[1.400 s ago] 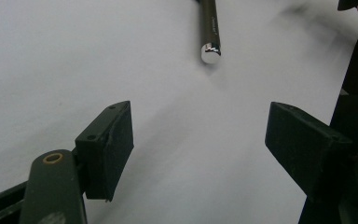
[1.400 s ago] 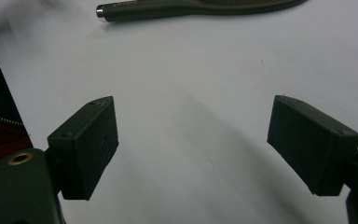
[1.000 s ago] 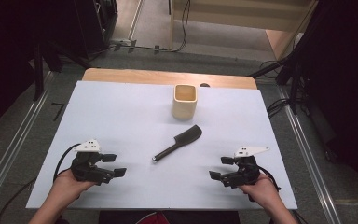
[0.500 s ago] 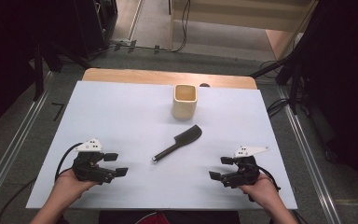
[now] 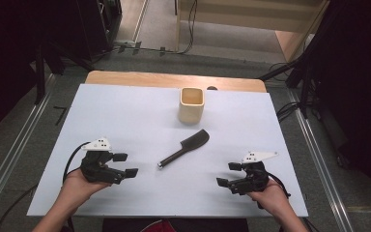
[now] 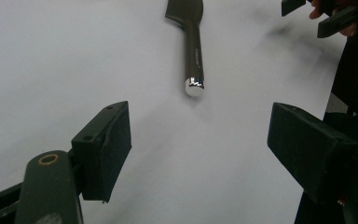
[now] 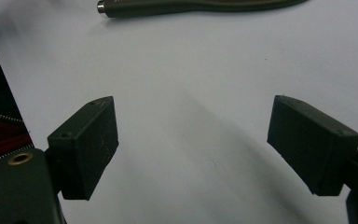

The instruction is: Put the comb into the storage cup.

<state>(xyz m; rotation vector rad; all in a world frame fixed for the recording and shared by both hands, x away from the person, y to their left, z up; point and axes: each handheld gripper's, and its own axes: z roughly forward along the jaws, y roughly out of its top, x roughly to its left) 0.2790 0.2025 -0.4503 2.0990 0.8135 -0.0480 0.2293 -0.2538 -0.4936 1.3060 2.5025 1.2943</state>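
A black spatula (image 5: 185, 147) lies flat on the white table (image 5: 125, 111), its metal-capped handle end pointing toward the near left. Behind it stands an empty cream square cup (image 5: 191, 104). My left gripper (image 5: 125, 164) rests at the near left, open, with nothing between its jaws. In the left gripper view the spatula (image 6: 192, 37) lies ahead with its handle tip toward me. My right gripper (image 5: 228, 175) sits at the near right, open and empty. The right gripper view shows the spatula (image 7: 191, 5) along the top edge.
A wooden board edge (image 5: 174, 79) runs along the table's far side. Metal rails (image 5: 9, 159) flank the table left and right. In the left gripper view the other hand's gripper (image 6: 326, 18) shows at the upper right.
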